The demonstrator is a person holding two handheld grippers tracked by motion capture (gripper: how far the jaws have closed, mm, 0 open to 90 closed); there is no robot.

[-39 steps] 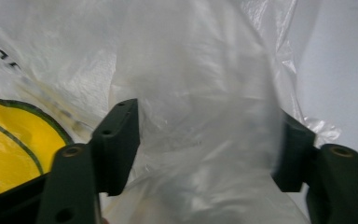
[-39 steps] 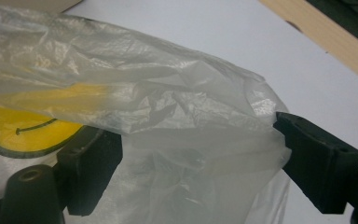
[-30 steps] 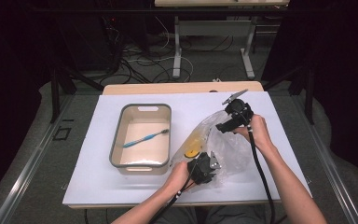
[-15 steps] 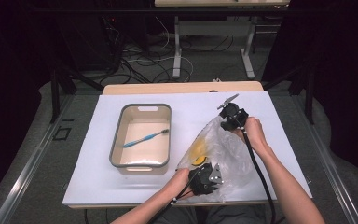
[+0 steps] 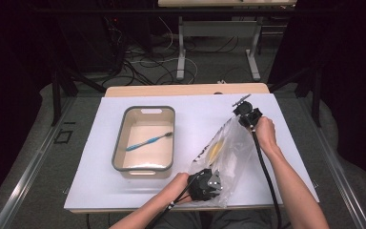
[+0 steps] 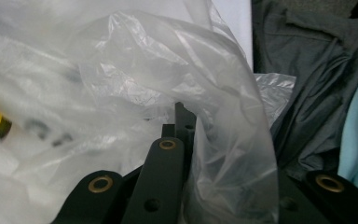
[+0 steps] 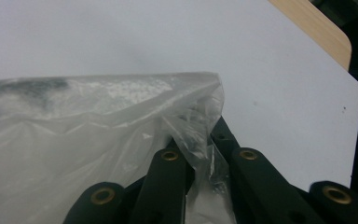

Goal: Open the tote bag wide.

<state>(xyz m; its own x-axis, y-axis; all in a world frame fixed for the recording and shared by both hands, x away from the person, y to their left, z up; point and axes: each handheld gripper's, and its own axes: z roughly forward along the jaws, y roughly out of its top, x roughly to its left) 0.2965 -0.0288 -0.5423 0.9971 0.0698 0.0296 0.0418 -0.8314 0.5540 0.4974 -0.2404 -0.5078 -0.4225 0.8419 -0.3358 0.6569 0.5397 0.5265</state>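
My high view: clear crumpled bag [image 5: 221,160] lower right of frame, yellow item [image 5: 214,150] inside; toothbrush [image 5: 148,141] in tray [image 5: 119,140]. Left gripper [image 5: 205,185] clamped on bag; right gripper [image 5: 248,114] just closed, pinching bag corner.

Both forearms enter from bottom of high view. Left hand [image 5: 178,186] low, near front edge, wrapped round left hand-held gripper [image 5: 208,185]; jaws point rightward, pressed together, pinching thin plastic film. Right forearm bare, stretched forward and up-frame; right hand [image 5: 265,133] grips right hand-held gripper [image 5: 246,112] from behind, jaws aimed away from person. Right jaws have just been closing, now clamped on film. Black cable trails back along right forearm. Hands well apart.
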